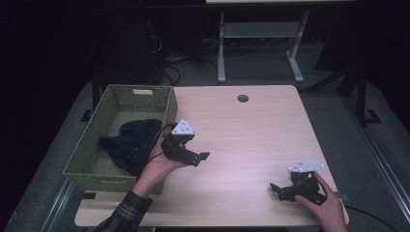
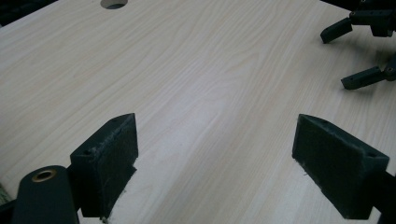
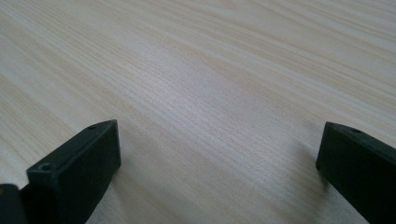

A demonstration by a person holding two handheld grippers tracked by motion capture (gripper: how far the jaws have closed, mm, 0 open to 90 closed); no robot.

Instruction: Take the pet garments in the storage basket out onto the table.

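A fixed camera looked down over the wooden table [image 1: 251, 130]; both gripper views skimmed close above that same tabletop.

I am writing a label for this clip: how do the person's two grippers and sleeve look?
Both the left gripper and the right gripper are black with two flat block jaws and a grey three-cornered plate on top. A black cable trails from the right one. The left sleeve is dark plaid.

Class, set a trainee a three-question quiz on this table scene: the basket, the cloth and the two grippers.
1. True or false: the dark cloth lies in the green basket.
2. Which gripper is nearer the basket: A left, B right?
3. Fill in: both grippers' jaws are ____.

Key: 1 true. 2 A, the left gripper; the right gripper is by the table's near right corner. 3 open, with nothing between them.
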